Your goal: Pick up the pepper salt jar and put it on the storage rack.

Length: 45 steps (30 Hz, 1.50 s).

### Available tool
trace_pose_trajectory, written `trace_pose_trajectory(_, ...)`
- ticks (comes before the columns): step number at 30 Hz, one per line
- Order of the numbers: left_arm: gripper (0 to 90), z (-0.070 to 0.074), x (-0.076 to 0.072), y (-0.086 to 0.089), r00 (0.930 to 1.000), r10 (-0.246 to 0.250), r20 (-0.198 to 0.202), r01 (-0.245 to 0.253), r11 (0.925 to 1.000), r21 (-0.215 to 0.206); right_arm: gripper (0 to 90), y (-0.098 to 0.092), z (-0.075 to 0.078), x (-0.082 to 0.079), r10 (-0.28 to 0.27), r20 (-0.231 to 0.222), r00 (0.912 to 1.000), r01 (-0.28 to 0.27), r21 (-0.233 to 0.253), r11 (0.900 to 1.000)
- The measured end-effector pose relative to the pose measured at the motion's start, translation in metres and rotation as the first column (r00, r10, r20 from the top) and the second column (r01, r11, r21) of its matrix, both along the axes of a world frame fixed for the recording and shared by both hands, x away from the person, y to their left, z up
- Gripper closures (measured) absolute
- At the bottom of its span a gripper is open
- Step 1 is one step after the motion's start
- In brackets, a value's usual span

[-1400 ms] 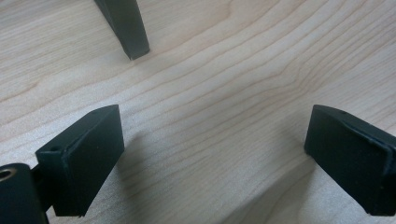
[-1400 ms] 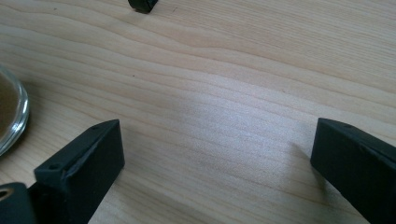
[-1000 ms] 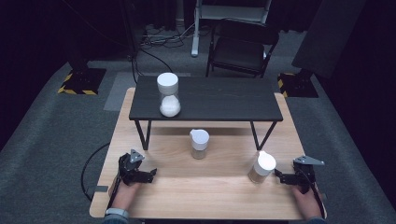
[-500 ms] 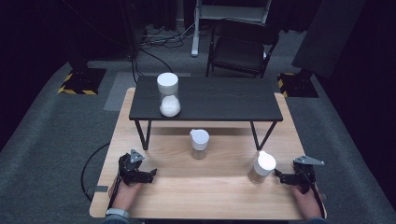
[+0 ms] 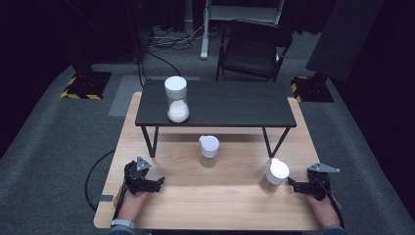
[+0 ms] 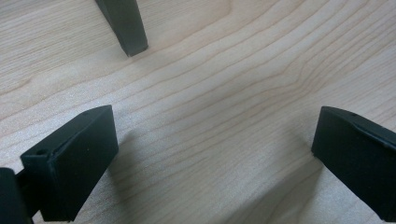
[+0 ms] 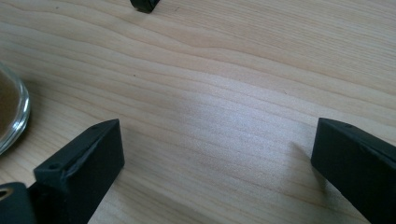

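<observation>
From the high view, the left gripper (image 5: 157, 183) lies low on the wooden table (image 5: 215, 205) near its front left corner, held in the person's left hand (image 5: 131, 203), jaws apart and nothing between them. Over on the other side, the right gripper (image 5: 292, 184) rests near the front right edge, jaws parted too, tips pointing at the jar with the white lid and brown contents (image 5: 274, 175) just beside it, close but not touching. A second small jar (image 5: 209, 150) stands mid-table, well apart from both grippers. Behind it, a black raised shelf (image 5: 230, 105) spans the table, and on its left part stands a tall jar with white powder (image 5: 176, 99).

Switching to the left gripper view: the left gripper (image 6: 212, 140) has both black jaws spread wide, bare wood grain between them, nothing gripped. One black shelf leg (image 6: 125, 25) meets the table up ahead.

Now the right gripper view: the right gripper (image 7: 217, 144) is just as wide open, empty wood between the jaws. At the left edge the rounded glass base of the brown-filled jar (image 7: 11, 116) peeks in, just outside the left-hand jaw and clear of it. The foot of a shelf leg (image 7: 144, 4) shows at the top.
</observation>
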<state>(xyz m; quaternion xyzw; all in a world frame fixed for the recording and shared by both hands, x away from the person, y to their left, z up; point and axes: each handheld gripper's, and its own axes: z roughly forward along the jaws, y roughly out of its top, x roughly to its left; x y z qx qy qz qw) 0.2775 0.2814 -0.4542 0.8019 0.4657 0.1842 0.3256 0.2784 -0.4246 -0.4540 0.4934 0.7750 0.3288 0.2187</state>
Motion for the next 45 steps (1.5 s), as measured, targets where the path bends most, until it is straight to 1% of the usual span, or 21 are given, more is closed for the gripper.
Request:
trace_pose_trajectory(2, 0.1, 0.0, 0.0, 0.0, 1.0, 0.0, 0.0, 0.0, 1.0, 0.0, 1.9, 0.0, 0.0, 0.001, 0.004, 0.0, 1.0, -0.004, -0.001, 1.0)
trace_pose_trajectory(6, 0.1, 0.0, 0.0, 0.0, 1.0, 0.001, 0.0, -0.001, 1.0, 0.0, 1.5, 0.002, 0.0, 0.001, -0.008, -0.003, 1.0, 0.008, 0.0, 1.0)
trace_pose_trajectory(12, 0.1, 0.0, -0.001, -0.001, 1.0, 0.006, 0.001, -0.006, 1.0, 0.0, 1.3, 0.004, 0.007, 0.005, -0.014, -0.036, 0.9992, 0.014, -0.015, 1.0)
trace_pose_trajectory(15, 0.1, 0.0, -0.001, -0.001, 1.0, 0.007, 0.001, -0.007, 1.0, 0.0, 1.3, 0.004, 0.009, 0.003, -0.016, -0.025, 0.9996, 0.016, -0.015, 1.0)
trace_pose_trajectory(19, 0.1, 0.0, -0.001, -0.001, 1.0, 0.008, 0.0, -0.008, 1.0, 0.0, 1.4, 0.002, 0.012, -0.004, -0.012, 0.013, 0.9998, 0.012, -0.006, 1.0)
trace_pose_trajectory(22, 0.1, 0.0, -0.001, -0.001, 1.0, 0.008, 0.0, -0.008, 1.0, -0.001, 1.3, 0.004, 0.016, -0.009, 0.001, 0.044, 0.999, 0.0, -0.018, 1.0)
trace_pose_trajectory(25, 0.1, 0.0, -0.001, -0.001, 1.0, 0.008, 0.0, -0.008, 1.0, -0.001, 1.3, 0.002, 0.02, -0.015, -0.005, 0.072, 0.9974, 0.006, -0.004, 1.0)
trace_pose_trajectory(27, 0.1, 0.0, -0.001, -0.001, 1.0, 0.009, 0.0, -0.009, 1.0, -0.001, 1.4, 0.002, 0.024, -0.02, -0.015, 0.101, 0.9948, 0.014, 0.01, 1.0)
trace_pose_trajectory(32, 0.1, 0.0, -0.001, -0.001, 1.0, 0.009, 0.001, -0.009, 1.0, -0.001, 1.4, 0.002, 0.033, -0.032, -0.018, 0.173, 0.9847, 0.013, 0.031, 0.999)
trace_pose_trajectory(37, 0.1, 0.0, -0.001, -0.001, 1.0, 0.009, 0.0, -0.009, 1.0, -0.001, 1.5, 0.002, 0.04, -0.041, -0.019, 0.223, 0.9746, 0.008, 0.05, 0.999)
trace_pose_trajectory(42, 0.1, 0.0, -0.001, -0.001, 1.0, 0.009, 0.0, -0.009, 1.0, -0.001, 2.1, 0.007, 0.043, -0.051, -0.023, 0.291, 0.9566, 0.01, 0.044, 0.999)
trace_pose_trajectory(45, 0.1, 0.0, -0.001, -0.001, 1.0, 0.009, 0.001, -0.009, 1.0, -0.001, 2.1, 0.007, 0.044, -0.054, -0.025, 0.309, 0.9506, 0.009, 0.055, 0.998)
